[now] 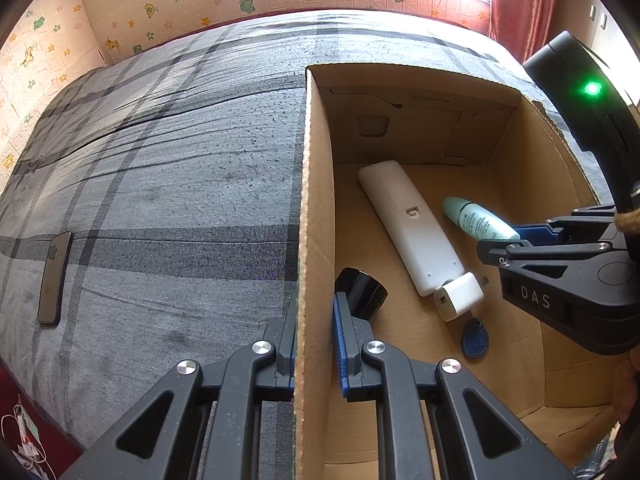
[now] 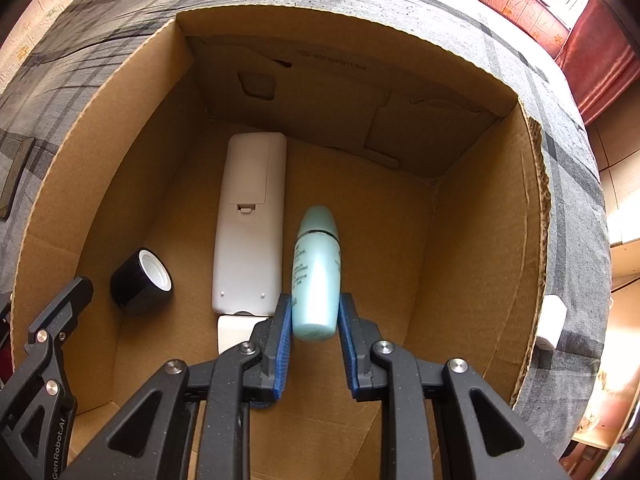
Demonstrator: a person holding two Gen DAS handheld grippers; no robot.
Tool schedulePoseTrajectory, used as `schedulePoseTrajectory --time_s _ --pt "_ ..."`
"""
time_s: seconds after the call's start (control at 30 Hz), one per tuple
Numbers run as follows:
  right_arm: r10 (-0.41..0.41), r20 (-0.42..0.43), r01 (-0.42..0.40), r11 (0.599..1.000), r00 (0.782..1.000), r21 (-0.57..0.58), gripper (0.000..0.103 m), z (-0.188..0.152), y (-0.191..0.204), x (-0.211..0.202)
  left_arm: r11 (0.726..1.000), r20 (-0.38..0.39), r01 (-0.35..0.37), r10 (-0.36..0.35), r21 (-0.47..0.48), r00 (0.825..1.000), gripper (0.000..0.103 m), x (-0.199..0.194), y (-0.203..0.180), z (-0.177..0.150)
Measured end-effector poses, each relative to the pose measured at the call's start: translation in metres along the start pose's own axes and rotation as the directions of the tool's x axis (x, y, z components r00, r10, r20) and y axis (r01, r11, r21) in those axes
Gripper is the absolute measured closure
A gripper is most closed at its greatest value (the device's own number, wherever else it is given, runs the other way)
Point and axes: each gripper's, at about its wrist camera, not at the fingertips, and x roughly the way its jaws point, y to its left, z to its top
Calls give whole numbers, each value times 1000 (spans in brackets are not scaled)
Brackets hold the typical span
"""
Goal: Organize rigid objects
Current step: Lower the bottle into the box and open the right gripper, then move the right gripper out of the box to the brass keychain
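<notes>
box [image 2: 120, 128] | 1 remote [image 2: 250, 220] | 1 bottle [image 2: 318, 272] in R hand-held gripper [image 2: 314, 322] | 1 cap [image 2: 140, 282]

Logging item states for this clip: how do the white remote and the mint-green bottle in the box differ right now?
The white remote lies flat on the floor of the cardboard box, untouched; the mint-green bottle sits between the blue pads of the right gripper. The remote is a long, flat slab, back side up; the bottle is shorter, round and dome-capped. The remote is plain white; the bottle carries printed text. Both are inside the box, pointing roughly the same way.
</notes>
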Motion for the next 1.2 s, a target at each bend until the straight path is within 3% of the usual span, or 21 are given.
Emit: schedulePoseTrajectory --time_s 0.13,0.23,0.53,0.63,1.07,1.2 --pt "2 27 -2 1000 1000 16 77 0 -9 -6 1000 -1 0 0 1 1000 88 0 0 0" --pt "12 43 -13 1000 999 19 64 0 -14 -14 1000 -1 0 0 1 1000 88 0 0 0" --pt "29 101 -31 999 995 25 49 -5 -16 -36 1000 0 -4 4 3 1000 88 -1 0 0" --pt "30 136 -34 999 990 28 31 -7 -17 -47 1000 -2 -4 4 3 1000 88 0 0 0" --pt "34 236 -50 997 971 61 21 -22 -22 -102 1000 -3 -9 9 7 1000 88 0 -1 1" --pt "30 265 -54 995 964 86 12 -26 -33 -116 1000 -2 -5 5 5 1000 88 -1 0 2"
